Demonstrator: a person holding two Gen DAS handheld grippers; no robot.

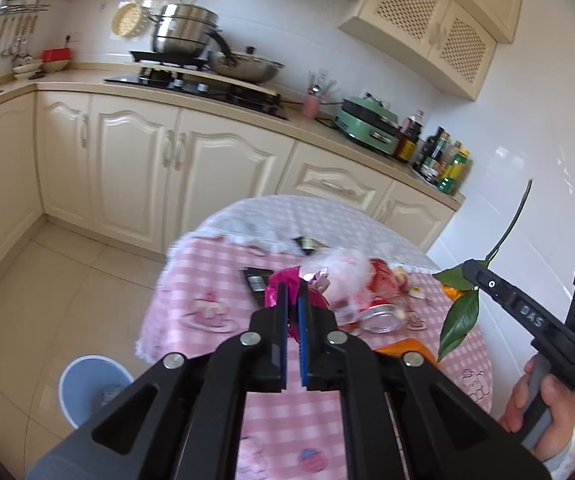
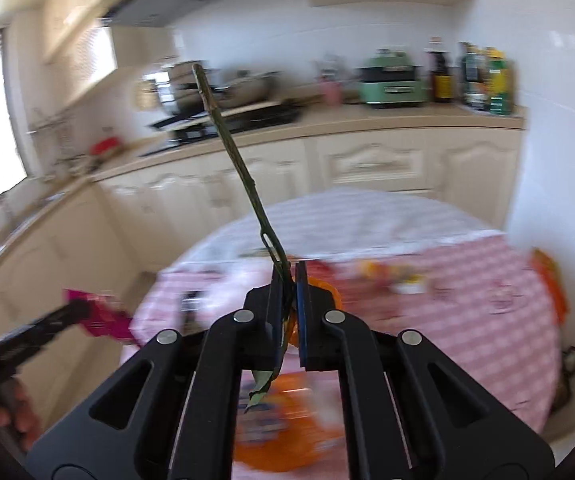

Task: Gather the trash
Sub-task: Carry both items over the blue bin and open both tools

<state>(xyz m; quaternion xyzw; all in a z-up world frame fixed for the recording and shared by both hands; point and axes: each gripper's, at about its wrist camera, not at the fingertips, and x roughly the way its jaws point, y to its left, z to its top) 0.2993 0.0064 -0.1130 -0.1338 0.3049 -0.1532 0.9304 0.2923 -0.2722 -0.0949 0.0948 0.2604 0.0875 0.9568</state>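
Already both tools carry trash. The left tool (image 1: 293, 304) is closed to a narrow gap on a magenta wrapper (image 1: 277, 286), which sticks out past its tips above the surface (image 1: 207, 264) with the pink checked cloth. The right tool (image 2: 289, 280) is pinched on a leafy twig (image 2: 231, 148) with orange peel (image 2: 329, 292); the twig's long axis rises steeply up and away from the tips, leaves (image 1: 461, 316) hanging below.

What the coming move likely turns on is the blue bin (image 1: 93, 384): it stands on the floor just off the surface's edge, down and to the left of the left tool, so the left hand is the nearer one and the right must cross over the surface.

More litter remains in a heap just beyond the left tips: a red can (image 1: 379, 304), pale crumpled wrappers (image 1: 343, 268), a dark packet (image 1: 255, 282).

Readable writing: "DAS" on the right tool's body; other labels are too blurred.
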